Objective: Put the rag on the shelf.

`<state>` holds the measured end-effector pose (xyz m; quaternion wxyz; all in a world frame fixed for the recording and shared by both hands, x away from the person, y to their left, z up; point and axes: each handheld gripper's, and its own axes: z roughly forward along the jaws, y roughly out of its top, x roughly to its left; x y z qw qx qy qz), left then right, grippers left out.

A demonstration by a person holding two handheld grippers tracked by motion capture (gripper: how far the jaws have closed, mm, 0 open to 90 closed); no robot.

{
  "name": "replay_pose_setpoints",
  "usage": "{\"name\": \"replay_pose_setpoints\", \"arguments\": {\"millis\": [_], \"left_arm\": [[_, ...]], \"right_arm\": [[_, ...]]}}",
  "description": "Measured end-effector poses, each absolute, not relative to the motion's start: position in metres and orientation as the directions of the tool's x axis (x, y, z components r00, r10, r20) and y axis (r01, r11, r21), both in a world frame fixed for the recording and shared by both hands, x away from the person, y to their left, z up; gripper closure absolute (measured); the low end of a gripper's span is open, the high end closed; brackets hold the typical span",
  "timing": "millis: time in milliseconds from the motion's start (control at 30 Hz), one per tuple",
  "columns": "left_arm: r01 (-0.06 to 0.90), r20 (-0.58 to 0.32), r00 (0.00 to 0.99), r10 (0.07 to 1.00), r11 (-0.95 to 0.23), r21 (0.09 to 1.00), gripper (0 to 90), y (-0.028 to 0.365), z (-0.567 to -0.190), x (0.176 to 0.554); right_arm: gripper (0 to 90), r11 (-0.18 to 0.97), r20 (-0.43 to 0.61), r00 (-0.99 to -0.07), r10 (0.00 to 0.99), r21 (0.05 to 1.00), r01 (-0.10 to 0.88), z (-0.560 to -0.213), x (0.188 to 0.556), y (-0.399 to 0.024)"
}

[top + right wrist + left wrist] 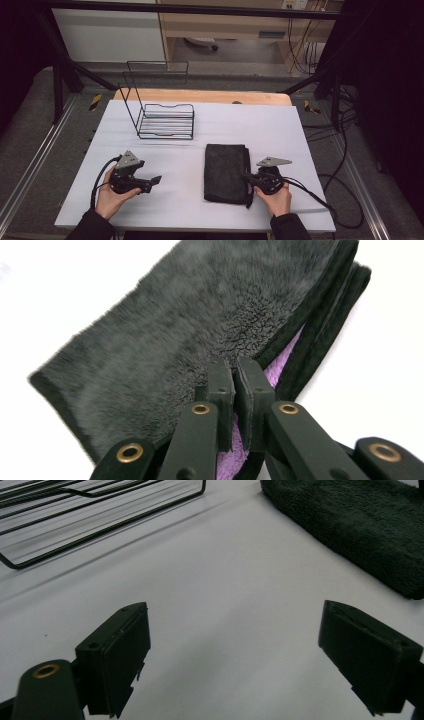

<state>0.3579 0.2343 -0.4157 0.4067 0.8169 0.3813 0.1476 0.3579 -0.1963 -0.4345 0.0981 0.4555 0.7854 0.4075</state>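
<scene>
White cloth-covered table [280, 130] on a wooden top, dark frame rails around it, grey floor and cables off to the right. We see a black wire rack [162, 117] standing at the far left of the table, its tall back frame tilted away from the basket part. A folded dark towel [226, 172] lies flat near the table's middle, toward the near edge, well apart from the rack. The right gripper [248, 177] sits at the towel's right edge near its front corner, and we read it as clamped on the towel: in the right gripper view its jaws are pressed nearly together over the towel's top layer [200, 325], with the purple underside [280, 372] showing where that layer is peeled up at the edge. The left gripper [156, 180] is held over bare table left of the towel, pointing toward it, not touching anything. In the left gripper view its jaws stand wide apart with nothing between them, the towel's edge [360, 525] ahead at upper right and the rack's base [90, 515] at upper left.
</scene>
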Motion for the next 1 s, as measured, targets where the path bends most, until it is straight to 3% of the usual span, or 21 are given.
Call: {"name": "replay_pose_setpoints", "arguments": {"millis": [133,300,400,433,567,600,867,1000], "left_arm": [[0.500,-0.078,0.671,0.737,-0.373,0.781,13.6,0.222,-0.410,0.358],[0.501,-0.088,0.693,0.716,-0.390,0.772,14.7,0.183,-0.406,0.359],[0.533,-0.134,0.698,0.703,-0.385,0.753,16.6,0.157,-0.410,0.361],[0.545,-0.155,0.699,0.698,-0.381,0.747,20.3,0.148,-0.411,0.361],[0.574,-0.191,0.703,0.685,-0.389,0.720,23.9,0.114,-0.417,0.364],[0.576,-0.193,0.705,0.682,-0.394,0.716,28.3,0.106,-0.419,0.364],[0.618,-0.225,0.701,0.677,-0.419,0.665,45.6,0.082,-0.441,0.361],[0.637,-0.259,0.694,0.672,-0.405,0.656,56.5,0.081,-0.446,0.358]], "right_arm": [[86.5,0.210,0.238,-0.550,0.801,0.749,0.629,-0.422,0.357,-0.206],[84.3,0.292,0.161,-0.552,0.818,0.711,0.640,-0.433,0.367,-0.205],[72.9,0.310,0.135,-0.567,0.813,0.722,0.618,-0.434,0.366,-0.205],[59.7,0.295,0.128,-0.565,0.815,0.747,0.595,-0.432,0.366,-0.210],[50.4,0.278,0.133,-0.553,0.823,0.755,0.594,-0.437,0.369,-0.214],[47.8,0.286,0.134,-0.556,0.820,0.746,0.601,-0.442,0.372,-0.212],[47.1,0.296,0.139,-0.561,0.816,0.732,0.613,-0.450,0.377,-0.207],[54.8,0.282,0.170,-0.556,0.814,0.721,0.633,-0.454,0.378,-0.206]]}}
